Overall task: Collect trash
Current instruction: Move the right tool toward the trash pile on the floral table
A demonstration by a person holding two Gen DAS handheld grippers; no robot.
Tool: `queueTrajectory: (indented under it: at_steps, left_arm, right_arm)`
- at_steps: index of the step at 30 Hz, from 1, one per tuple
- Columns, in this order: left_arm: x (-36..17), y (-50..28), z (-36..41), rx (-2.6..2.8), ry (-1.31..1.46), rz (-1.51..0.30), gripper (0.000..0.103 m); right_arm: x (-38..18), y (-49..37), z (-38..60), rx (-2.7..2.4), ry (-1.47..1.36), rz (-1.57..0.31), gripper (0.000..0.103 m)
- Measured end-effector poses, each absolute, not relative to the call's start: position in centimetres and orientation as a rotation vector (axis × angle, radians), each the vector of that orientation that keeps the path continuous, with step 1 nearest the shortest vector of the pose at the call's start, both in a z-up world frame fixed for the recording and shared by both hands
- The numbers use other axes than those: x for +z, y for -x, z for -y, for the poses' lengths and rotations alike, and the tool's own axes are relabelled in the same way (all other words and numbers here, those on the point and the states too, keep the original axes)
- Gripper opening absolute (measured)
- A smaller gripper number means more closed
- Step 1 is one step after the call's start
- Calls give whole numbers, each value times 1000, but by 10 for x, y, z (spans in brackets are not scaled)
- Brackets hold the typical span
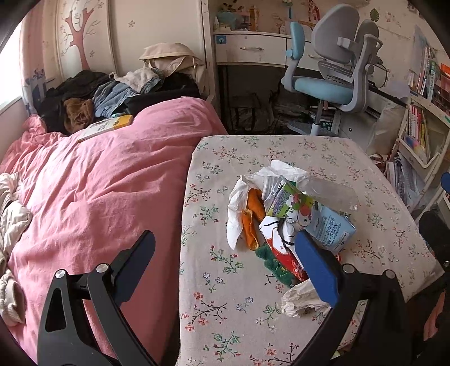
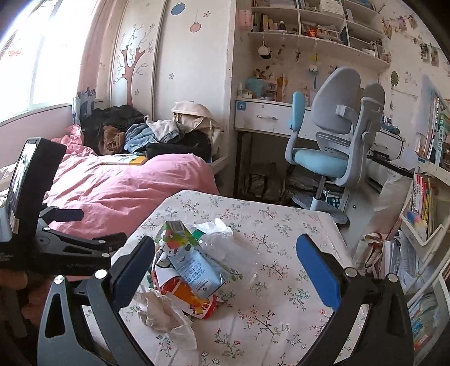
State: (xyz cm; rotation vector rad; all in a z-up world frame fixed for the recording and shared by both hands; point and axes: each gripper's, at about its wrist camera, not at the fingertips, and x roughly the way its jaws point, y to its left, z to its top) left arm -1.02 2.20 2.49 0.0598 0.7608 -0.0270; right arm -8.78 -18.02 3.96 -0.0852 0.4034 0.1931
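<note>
Two grippers — left gripper (image 1: 225, 264) and right gripper (image 2: 225, 270) — hung with jaws apart over a trash pile (image 1: 284, 219) on the floral desk (image 1: 225, 309), gripping nothing.

We see child's bedroom, daylight pouring through window (image 2: 36, 56) at left. Bed under pink duvet (image 1: 98, 191), clothes pile (image 1: 112, 93) heaped at head end. Wardrobe door (image 2: 135, 56) behind carries pink tree decal. We spot white desk (image 2: 267, 115) with drawers, blue-grey swivel chair (image 2: 332, 140) before it, wall shelves (image 2: 315, 25) above. Bookshelf (image 2: 424, 197) crowds right side. Floral-cloth table (image 1: 323, 149) stands beside bed.
</note>
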Motion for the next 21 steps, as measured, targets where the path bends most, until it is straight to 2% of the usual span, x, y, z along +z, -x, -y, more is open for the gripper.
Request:
queueTrajectory:
  at_steps: [21]
  left_arm:
    - [20,6,-25,-21,-72,-771,96]
  right_arm:
    - [34,89,194,184,110,-434,97]
